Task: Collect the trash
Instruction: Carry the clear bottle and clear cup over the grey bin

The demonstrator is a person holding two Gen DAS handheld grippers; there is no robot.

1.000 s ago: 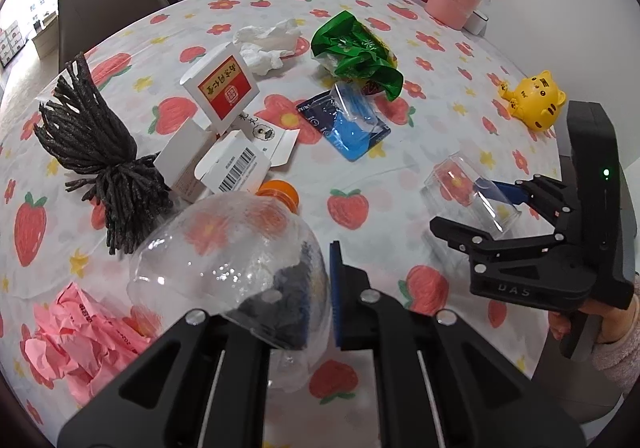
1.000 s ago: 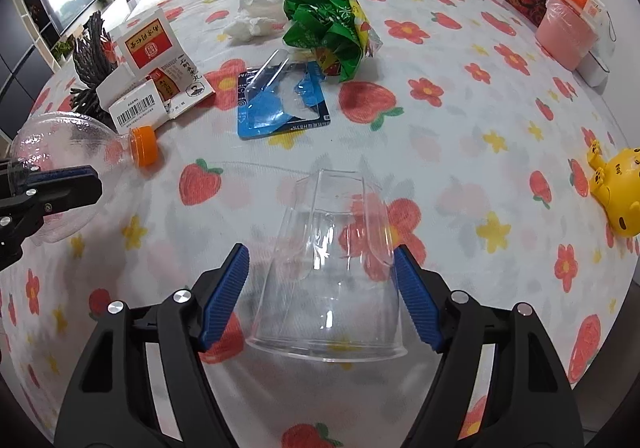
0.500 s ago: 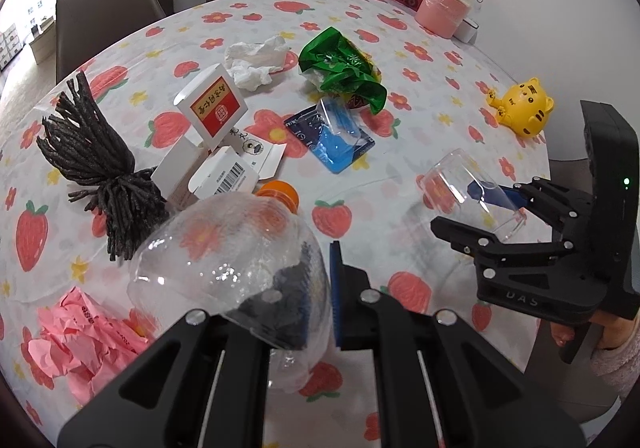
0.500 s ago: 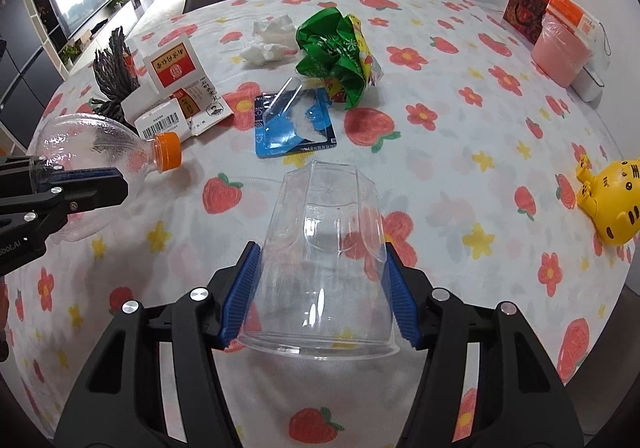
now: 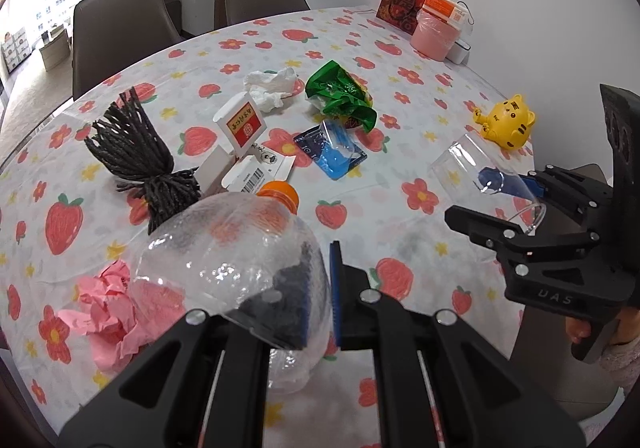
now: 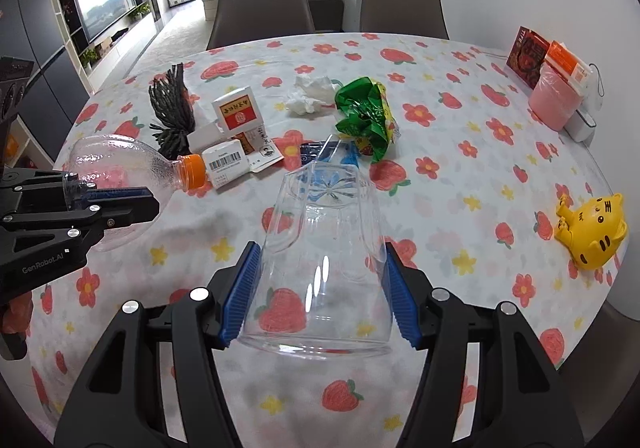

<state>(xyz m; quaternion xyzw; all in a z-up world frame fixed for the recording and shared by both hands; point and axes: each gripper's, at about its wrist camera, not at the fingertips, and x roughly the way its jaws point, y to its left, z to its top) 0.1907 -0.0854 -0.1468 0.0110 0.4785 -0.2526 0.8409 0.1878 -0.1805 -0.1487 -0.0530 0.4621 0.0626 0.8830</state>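
Note:
My left gripper is shut on a clear plastic bottle with an orange cap, held above the table; the bottle also shows in the right wrist view. My right gripper is shut on a clear plastic cup, lifted off the table; the cup also shows in the left wrist view. Loose trash on the table: green wrapper, white tissue, blue packet, red-and-white boxes, pink crumpled paper.
A black bundle of cords lies at the left. A yellow tiger toy sits at the right edge. A pink container and red box stand at the back right. Chairs stand behind the strawberry tablecloth.
My right gripper closed on the cup and lifted it. Both grippers rose and drew back from the table, the left one still holding the bottle.

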